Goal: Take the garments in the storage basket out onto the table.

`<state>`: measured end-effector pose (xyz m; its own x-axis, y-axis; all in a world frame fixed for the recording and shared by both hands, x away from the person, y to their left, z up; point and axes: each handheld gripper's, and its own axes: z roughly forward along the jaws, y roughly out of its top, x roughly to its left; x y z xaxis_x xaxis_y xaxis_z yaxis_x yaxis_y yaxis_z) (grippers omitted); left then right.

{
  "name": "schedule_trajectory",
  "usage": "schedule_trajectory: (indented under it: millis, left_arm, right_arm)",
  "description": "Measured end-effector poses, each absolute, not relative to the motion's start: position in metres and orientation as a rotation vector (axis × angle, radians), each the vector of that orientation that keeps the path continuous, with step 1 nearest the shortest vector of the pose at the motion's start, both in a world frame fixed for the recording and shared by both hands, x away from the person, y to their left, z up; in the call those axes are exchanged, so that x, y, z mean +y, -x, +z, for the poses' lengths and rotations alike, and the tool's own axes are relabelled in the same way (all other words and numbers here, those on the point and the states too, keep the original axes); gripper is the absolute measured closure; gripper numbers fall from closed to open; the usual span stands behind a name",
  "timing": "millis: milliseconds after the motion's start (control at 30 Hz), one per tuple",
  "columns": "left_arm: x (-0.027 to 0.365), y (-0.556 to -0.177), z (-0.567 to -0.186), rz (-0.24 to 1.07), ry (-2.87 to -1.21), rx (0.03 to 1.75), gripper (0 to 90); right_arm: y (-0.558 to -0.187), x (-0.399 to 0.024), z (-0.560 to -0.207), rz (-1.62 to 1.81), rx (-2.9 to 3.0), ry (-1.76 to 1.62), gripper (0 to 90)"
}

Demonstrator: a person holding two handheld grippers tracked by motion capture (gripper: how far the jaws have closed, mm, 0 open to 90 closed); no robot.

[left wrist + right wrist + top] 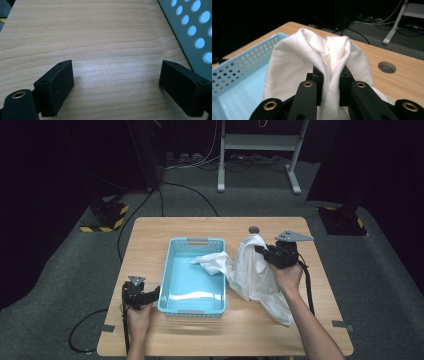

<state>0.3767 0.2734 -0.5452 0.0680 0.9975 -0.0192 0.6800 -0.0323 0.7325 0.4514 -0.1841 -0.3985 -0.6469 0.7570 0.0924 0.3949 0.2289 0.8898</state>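
Note:
A white cloth (pixel 252 270) hangs lifted above the table's right half, one corner draped over the right rim of the light blue basket (pixel 176 254). My right gripper (pixel 260 251) is shut on the cloth's top; in the right gripper view the cloth (pixel 322 53) bunches up between the two black jaws of the right gripper (pixel 330 86). My left gripper (pixel 152 295) rests low on the table at the basket's front left corner. In the left gripper view the left gripper (pixel 116 86) is wide open over bare wood, the basket's perforated wall (pixel 193 30) at the right.
The wooden table (pixel 150 232) has a round cable hole (pixel 254 229) near its far edge. Cables trail from both grippers over the front edge. Beyond the table are grey carpet, floor cables and a metal stand (pixel 260 142).

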Motion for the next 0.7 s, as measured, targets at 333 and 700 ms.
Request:
schedule_trajectory:
  millis: [333,700]
  left_arm:
    - [0.273,-0.377,-0.545,0.708,-1.769,1.671,12.7]
    - [0.274,-0.377,-0.545,0.706,-1.765,1.671,12.7]
  right_arm:
    - [-0.456,-0.163,-0.425,1.352,2.201,-1.076,79.3]
    - [-0.461,-0.147,-0.439,1.313,2.243,-1.074,78.7]
